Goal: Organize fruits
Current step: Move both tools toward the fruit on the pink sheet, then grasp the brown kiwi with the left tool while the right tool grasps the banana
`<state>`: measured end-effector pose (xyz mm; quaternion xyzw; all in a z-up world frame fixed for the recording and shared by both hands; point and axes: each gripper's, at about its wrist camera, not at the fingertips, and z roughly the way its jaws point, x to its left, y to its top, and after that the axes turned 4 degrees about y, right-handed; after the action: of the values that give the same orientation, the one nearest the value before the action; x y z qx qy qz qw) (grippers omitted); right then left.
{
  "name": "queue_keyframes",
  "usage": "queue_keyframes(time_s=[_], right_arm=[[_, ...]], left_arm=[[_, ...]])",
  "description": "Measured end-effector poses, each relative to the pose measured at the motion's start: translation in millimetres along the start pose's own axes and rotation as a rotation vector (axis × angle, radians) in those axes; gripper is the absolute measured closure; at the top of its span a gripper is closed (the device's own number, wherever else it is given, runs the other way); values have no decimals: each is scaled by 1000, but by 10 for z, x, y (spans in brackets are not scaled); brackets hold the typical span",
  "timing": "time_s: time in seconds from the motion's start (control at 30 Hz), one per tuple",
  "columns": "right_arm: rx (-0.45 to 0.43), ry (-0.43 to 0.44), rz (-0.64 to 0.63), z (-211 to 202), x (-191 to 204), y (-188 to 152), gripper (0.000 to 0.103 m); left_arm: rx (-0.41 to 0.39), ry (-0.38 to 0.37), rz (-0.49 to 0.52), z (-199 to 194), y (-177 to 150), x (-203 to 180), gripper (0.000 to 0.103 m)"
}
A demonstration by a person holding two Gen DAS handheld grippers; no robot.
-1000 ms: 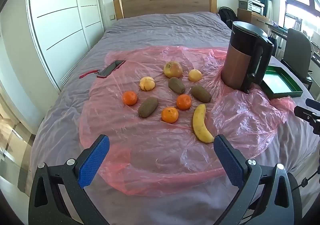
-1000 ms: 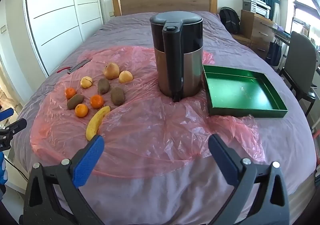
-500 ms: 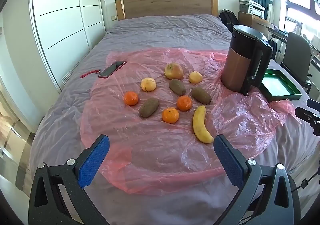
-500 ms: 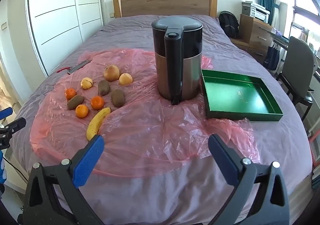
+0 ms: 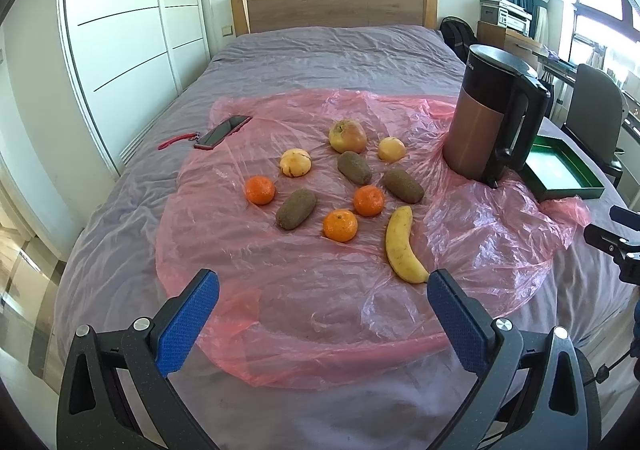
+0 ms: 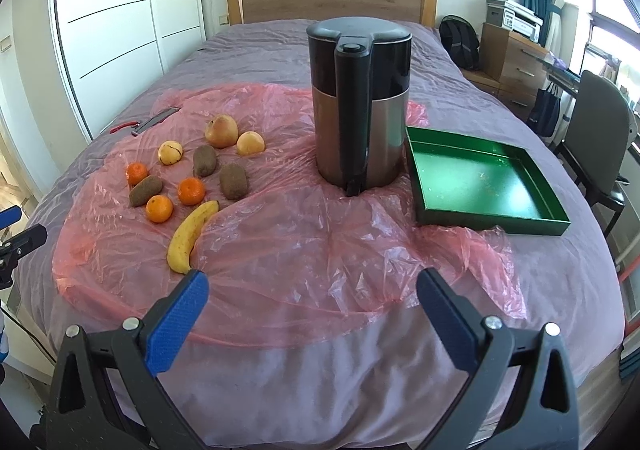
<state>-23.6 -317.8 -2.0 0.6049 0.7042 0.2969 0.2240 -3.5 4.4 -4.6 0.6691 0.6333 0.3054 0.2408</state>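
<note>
The left tool (image 5: 322,290) hangs over the near edge of the bed (image 5: 328,50) with its blue pads spread wide and nothing between them; the right tool (image 6: 312,290) is likewise wide apart and empty, near the same edge. Ahead of the left tool, on a pink plastic sheet (image 5: 304,290), lies the fruit, all pieces apart from one another; the banana (image 5: 402,246) is nearest, its tip just ahead of the left tool's right pad; beyond it lie three mandarins (image 5: 340,225), three kiwis (image 5: 295,209), two pale yellow fruits (image 5: 295,162) and, farthest, an apple (image 5: 347,136). From the right tool the same cluster sits ahead to the left, the banana (image 6: 191,236) pointing at its left pad; straight ahead stands a kettle (image 6: 360,106) on the sheet; ahead to the right, just beside the kettle, lies an empty green tray (image 6: 492,216) on the bedcover. A phone (image 5: 222,126) rests far ahead left of the left tool, at the sheet's edge.
</note>
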Motion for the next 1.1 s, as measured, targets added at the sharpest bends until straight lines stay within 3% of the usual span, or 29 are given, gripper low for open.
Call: queue_keyframes(time_s=[0.23, 0.57, 0.87, 1.1], right_arm=[[17, 3, 3, 68, 3, -27, 0], [53, 42, -28, 275, 173, -17, 0], [124, 155, -124, 643, 714, 0, 0], [159, 275, -160, 932, 1145, 76, 0]], left_arm=[[13, -34, 22, 68, -43, -61, 1], [109, -74, 41, 300, -73, -36, 1], [139, -45, 7, 473, -12, 289, 1], [194, -9, -16, 845, 106, 547, 1]])
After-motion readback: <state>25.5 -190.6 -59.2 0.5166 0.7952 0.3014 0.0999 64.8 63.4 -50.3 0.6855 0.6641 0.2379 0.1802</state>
